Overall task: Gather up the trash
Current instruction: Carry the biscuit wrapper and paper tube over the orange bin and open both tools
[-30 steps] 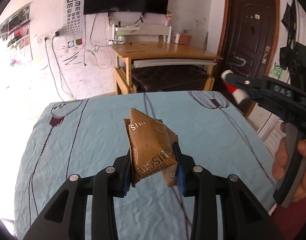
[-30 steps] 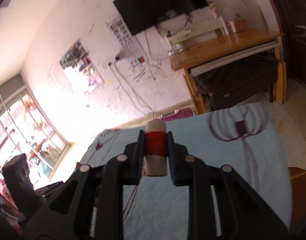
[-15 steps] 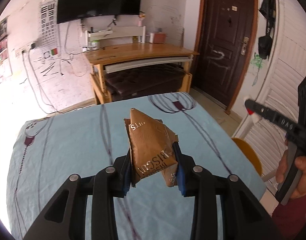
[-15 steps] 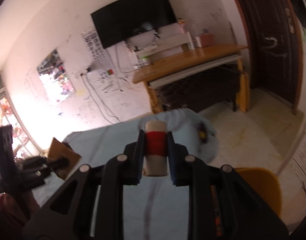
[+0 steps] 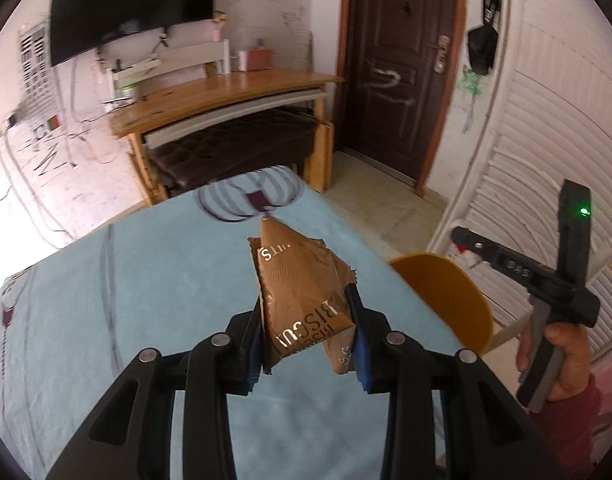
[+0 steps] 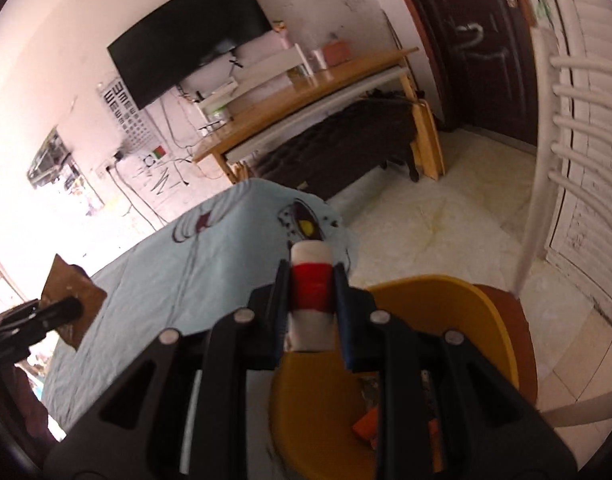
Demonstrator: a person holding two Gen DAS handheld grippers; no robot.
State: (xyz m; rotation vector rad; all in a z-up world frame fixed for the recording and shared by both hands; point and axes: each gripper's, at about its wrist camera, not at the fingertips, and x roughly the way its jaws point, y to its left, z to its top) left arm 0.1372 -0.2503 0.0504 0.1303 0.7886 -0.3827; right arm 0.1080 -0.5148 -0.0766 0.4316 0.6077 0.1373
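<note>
My left gripper point(image 5: 308, 320) is shut on a crumpled brown biscuit wrapper point(image 5: 302, 288), held above the table with the light blue cloth point(image 5: 126, 300). In the right wrist view my right gripper point(image 6: 312, 300) is shut on a small white cylinder with a red band point(image 6: 311, 296). It hangs over the rim of a yellow bin point(image 6: 446, 300) that stands off the table's right edge and has scraps inside. The same bin point(image 5: 446, 300) shows at the right in the left wrist view, with the right gripper point(image 5: 466, 242) beyond it in a hand. At the left of the right wrist view the wrapper point(image 6: 72, 300) appears again.
A wooden desk point(image 5: 226, 96) with a dark padded bench under it stands against the far wall below a black screen point(image 5: 130, 20). A dark door point(image 5: 402, 60) and a white slatted panel point(image 5: 546, 160) are on the right. Pale tiled floor point(image 6: 426, 216) lies beyond the bin.
Both grippers have swung to the right, from over the table towards its right edge. The yellow bin has come into both views and the right gripper has dropped over it. Both grips are unchanged.
</note>
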